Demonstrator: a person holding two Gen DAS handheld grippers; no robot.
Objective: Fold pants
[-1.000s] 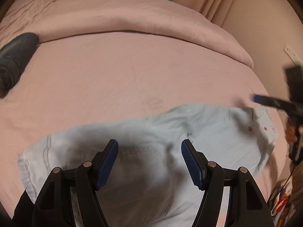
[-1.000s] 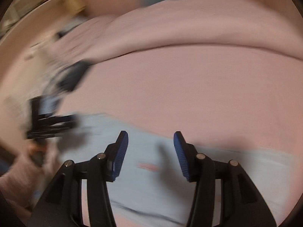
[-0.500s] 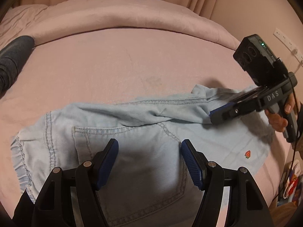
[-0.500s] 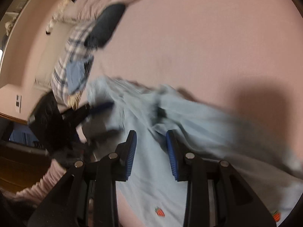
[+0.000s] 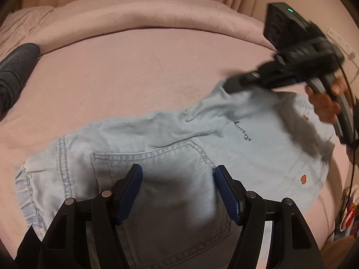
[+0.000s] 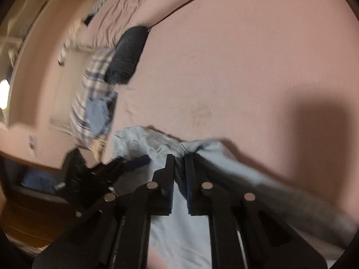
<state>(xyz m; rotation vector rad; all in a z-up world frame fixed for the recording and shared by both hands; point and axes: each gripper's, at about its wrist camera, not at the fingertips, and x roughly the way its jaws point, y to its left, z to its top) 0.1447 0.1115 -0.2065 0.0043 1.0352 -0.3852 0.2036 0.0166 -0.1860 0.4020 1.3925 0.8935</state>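
My left camera looks low across the light-blue denim pants [image 5: 170, 148] toward the pink bed's [image 5: 139, 71] headboard end; my right camera, close in, shares them.

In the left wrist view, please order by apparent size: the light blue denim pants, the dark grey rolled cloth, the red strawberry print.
1. Light blue denim pants
2. Dark grey rolled cloth, partly cut off at the edge
3. Red strawberry print

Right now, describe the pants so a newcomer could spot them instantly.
On the pink bed, the pants are the pale blue denim spread nearest the camera. Unlike the dark grey roll at the left edge, they have a stitched back pocket and small strawberry marks.
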